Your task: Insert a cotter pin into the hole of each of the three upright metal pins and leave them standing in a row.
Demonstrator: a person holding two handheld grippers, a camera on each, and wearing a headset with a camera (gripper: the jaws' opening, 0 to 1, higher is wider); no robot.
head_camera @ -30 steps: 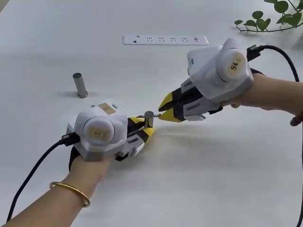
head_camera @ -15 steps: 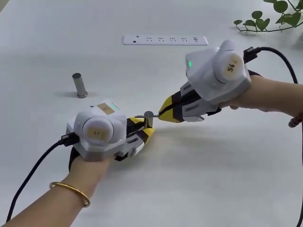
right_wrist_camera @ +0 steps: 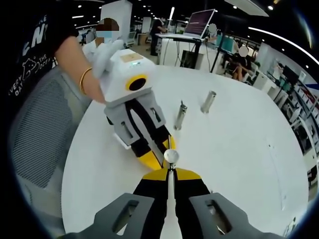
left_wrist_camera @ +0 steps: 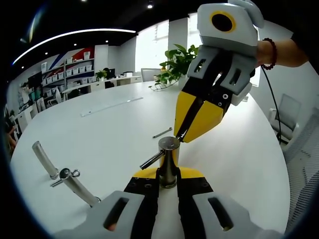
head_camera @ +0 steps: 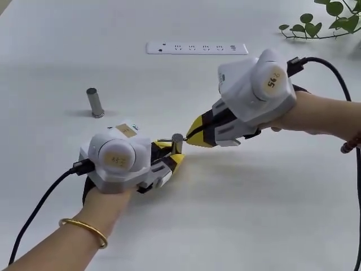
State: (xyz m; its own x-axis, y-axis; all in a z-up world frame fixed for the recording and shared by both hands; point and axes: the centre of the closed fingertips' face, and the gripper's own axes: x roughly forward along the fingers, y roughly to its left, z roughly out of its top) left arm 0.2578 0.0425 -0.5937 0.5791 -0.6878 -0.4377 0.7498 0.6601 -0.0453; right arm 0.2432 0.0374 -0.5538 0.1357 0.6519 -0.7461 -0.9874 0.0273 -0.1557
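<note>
1. Since a second ago, my right gripper point(head_camera: 192, 134) has slid left, up to the metal pin point(head_camera: 177, 142).
2. Its fingers are pinched tight on the cotter pin point(left_wrist_camera: 152, 160), which pokes through the metal pin's hole.
3. The left gripper point(head_camera: 171, 153) fingers clamp that upright metal pin low down, well in from the tabletop point(head_camera: 254, 197) edges.
4. A second metal pin point(head_camera: 95, 102) stands well apart, toward the left edge.

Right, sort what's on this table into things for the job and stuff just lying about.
For the job:
- held metal pin, gripped by the left tongs
- cotter pin going through it, held by the right tongs
- fitted pin
- bare pin
- small metal piece, likely a spare cotter

Lying about:
- power strip
- plant
</note>
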